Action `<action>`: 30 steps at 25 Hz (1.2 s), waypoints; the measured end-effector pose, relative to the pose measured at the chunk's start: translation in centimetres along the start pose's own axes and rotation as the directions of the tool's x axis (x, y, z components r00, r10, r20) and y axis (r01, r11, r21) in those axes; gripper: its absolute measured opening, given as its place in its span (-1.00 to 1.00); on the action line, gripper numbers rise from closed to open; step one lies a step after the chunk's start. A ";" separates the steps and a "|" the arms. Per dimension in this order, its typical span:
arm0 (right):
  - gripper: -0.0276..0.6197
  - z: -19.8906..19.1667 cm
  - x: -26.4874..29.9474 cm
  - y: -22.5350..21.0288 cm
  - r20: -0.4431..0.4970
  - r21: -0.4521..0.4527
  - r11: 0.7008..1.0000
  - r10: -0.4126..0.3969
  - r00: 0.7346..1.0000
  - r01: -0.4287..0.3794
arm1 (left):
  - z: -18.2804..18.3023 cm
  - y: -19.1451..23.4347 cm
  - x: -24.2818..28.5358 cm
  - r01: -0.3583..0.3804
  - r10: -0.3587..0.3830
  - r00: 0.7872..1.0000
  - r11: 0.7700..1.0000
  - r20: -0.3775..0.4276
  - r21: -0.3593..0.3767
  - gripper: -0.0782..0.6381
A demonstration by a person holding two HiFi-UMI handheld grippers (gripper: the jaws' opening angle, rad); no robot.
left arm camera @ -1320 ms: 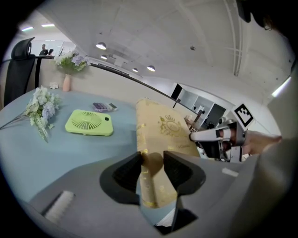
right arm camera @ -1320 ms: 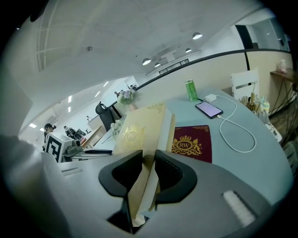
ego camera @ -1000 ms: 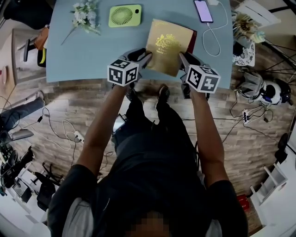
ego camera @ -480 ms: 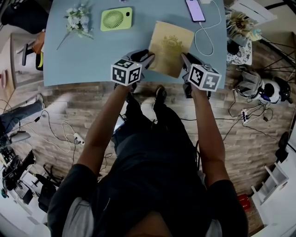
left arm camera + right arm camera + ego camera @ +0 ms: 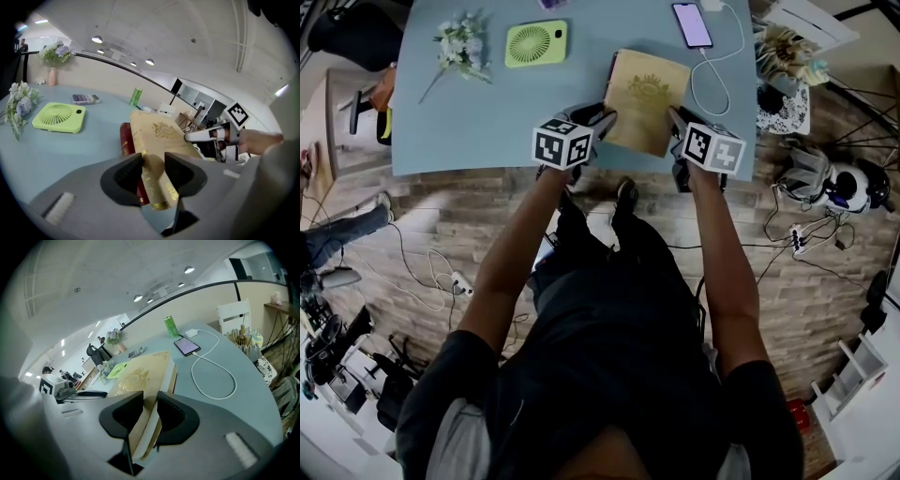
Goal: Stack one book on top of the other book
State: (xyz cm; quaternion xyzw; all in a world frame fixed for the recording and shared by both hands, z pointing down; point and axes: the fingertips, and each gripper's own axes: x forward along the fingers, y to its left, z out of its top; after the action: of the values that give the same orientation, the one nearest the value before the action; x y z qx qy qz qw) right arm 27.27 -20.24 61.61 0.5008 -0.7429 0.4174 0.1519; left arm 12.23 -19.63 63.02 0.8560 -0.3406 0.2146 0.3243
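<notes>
Clamping opposite edges of the gold book [image 5: 645,94] are left claw [image 5: 153,164] and right claw [image 5: 150,404].

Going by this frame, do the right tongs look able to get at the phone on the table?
Probably not yet. The right tongs are clamped on the gold book, which the left tongs also grip. The phone lies uncovered just beyond the book.

Left claw [image 5: 603,118] and right claw [image 5: 673,115] both clamped, arms [image 5: 511,253] outstretched
</notes>
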 end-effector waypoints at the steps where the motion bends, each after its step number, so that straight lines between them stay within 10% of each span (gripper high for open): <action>1: -0.65 0.1 0.2 0.0 -0.003 -0.002 1.000 0.000 1.000 0.000 | 0.0 0.1 0.0 -0.001 0.001 1.000 1.000 -0.003 0.000 -0.21; 19: -0.63 2.3 -1.2 0.3 -0.035 -0.178 0.983 -0.044 0.998 0.037 | 3.5 -0.5 -2.9 0.018 -0.019 0.998 0.999 0.054 0.031 -0.22; 30: -0.63 13.9 -12.9 14.2 0.255 -0.416 0.895 0.285 0.924 -0.161 | 12.2 -2.6 -14.5 0.004 -0.045 0.955 0.990 0.294 0.140 -0.24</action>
State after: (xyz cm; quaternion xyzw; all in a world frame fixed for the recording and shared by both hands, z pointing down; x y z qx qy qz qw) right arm 23.47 -20.90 38.23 0.4305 -0.8781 0.1931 0.0801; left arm 6.08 -20.30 44.92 0.9030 -0.3590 0.1029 0.2124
